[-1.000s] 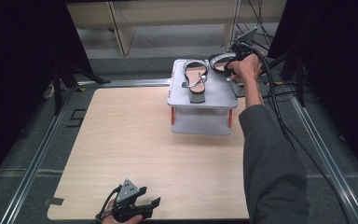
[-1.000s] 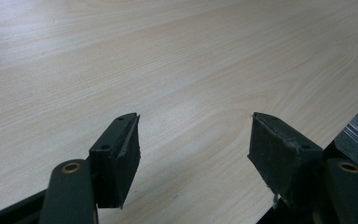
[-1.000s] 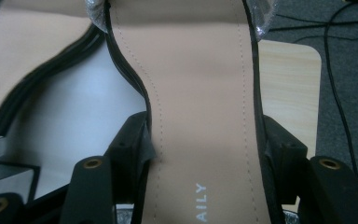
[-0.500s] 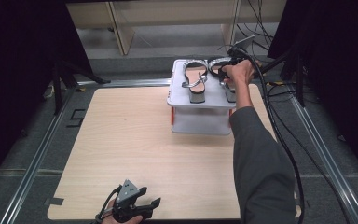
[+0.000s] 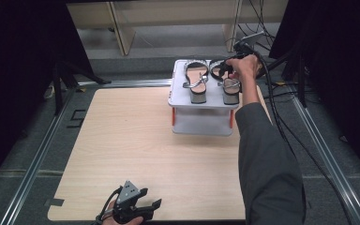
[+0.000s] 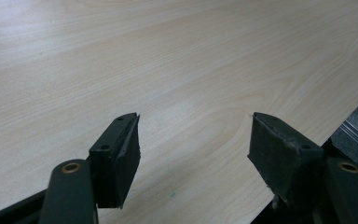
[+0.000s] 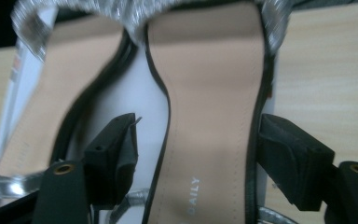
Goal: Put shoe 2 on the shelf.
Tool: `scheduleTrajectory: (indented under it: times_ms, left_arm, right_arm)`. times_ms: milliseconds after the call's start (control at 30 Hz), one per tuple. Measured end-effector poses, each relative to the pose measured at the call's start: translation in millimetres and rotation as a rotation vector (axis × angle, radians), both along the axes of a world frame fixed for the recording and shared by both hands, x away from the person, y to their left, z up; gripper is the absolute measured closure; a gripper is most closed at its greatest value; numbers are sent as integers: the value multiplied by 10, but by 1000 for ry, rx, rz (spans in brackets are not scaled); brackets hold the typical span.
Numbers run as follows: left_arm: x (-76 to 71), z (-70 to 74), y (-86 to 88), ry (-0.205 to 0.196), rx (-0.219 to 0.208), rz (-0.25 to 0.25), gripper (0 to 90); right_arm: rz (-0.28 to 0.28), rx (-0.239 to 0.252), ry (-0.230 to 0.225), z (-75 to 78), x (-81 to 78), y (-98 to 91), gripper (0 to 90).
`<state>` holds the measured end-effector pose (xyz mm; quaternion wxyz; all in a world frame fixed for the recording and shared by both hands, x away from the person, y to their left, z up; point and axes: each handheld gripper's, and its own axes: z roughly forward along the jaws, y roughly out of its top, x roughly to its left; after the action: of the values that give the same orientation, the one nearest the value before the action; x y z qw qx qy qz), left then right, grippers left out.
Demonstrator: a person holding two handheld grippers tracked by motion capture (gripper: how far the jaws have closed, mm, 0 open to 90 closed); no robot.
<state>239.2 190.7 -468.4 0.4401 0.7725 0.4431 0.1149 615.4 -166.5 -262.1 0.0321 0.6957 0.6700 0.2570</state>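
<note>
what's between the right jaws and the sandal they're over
Nothing visible. The right gripper has just been opening its jaws, and they straddle the right sandal on the white stand, one jaw on each side of its sole. The left sandal lies beside it, out of the way.

Pale wood-grain table [image 5: 136, 154] with a smooth, faint sheen; my tongs' matt black pads [image 6: 119, 156]. The sandal [image 7: 209, 116] shows a smooth tan insole, glittering silver straps, on a matt grey plastic stand [image 5: 201, 124].
</note>
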Motion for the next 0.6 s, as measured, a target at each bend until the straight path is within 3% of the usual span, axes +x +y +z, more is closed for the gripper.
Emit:
scheduleTrajectory:
  times_ms: [100,167,233,267,333,467,500,600]
  left_arm:
    - [1,4,4,-4,-2,0,328]
    - [2,-1,11,-3,9,-2,328]
    - [-1,-1,4,-4,-4,0,328]
    - [5,-2,12,-7,11,-4,328]
    - [-2,-8,2,-4,-5,-1,328]
    - [16,-17,14,-6,25,-9,328]
    - [5,-20,-1,-1,3,-2,328]
    - [11,-24,-1,2,5,1,328]
  right_arm:
    - [19,16,-44,153,-12,-67,265]
    - [25,7,-87,260,-29,-105,275]
    - [42,23,-110,379,-70,-189,277]
    - [53,18,-116,427,-90,-233,278]
    - [59,2,-144,490,-135,-339,286]
    - [64,-36,-110,447,-205,-587,282]
    - [71,-49,-100,400,-214,-641,281]
    - [56,-34,-59,233,-224,-762,284]
